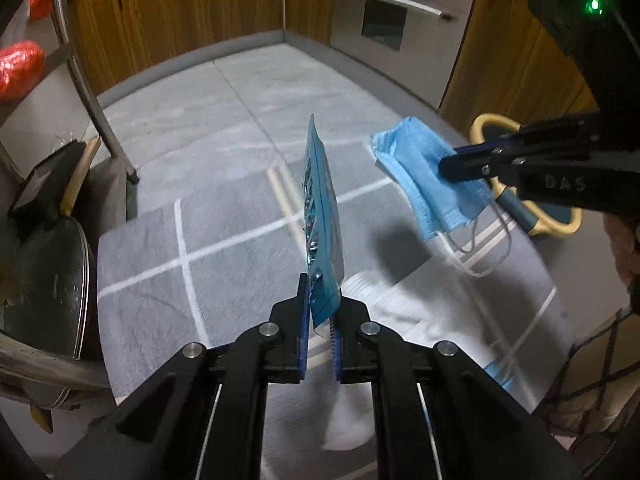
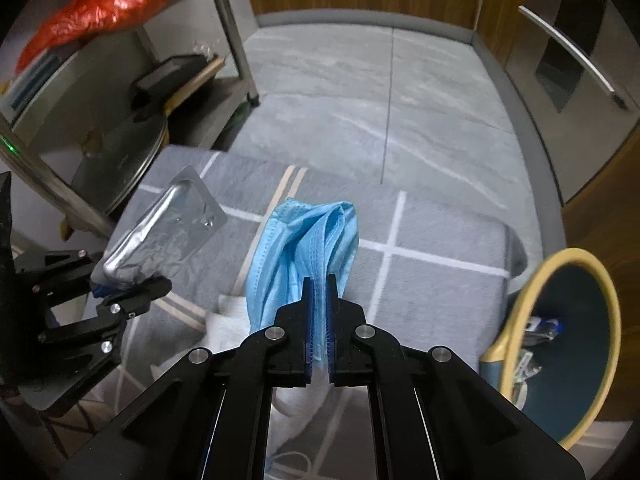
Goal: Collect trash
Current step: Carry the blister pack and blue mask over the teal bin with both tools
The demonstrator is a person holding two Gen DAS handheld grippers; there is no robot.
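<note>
Currently we log 2 items in hand: left hand-held gripper (image 1: 320,304) clamped on a foil wrapper (image 1: 320,216); right hand-held gripper (image 2: 319,300) clamped on a blue face mask (image 2: 304,240). Bin (image 2: 560,344), right of it, already holds scraps. Left: a white cloth (image 1: 360,360) below on the mat (image 1: 160,264). Shelf rack (image 2: 232,40) stands leftward, clear.

I've got a light blue face mask (image 2: 304,240) with pale grey-white ear loops in my right gripper (image 2: 319,280), black with deep blue pads. My left gripper (image 1: 322,300), same black and blue, has a wrapper (image 1: 322,216), teal-blue on one face and plain silver foil on the other. Under both there's a grey rug (image 1: 224,236) crossed by white lines and one beige stripe. Bin (image 2: 560,344): dark teal, cream-yellow rim. Red plastic bag (image 2: 100,8), wood-brown cabinets (image 1: 180,0), grey marbled floor tiles (image 2: 340,92).
</note>
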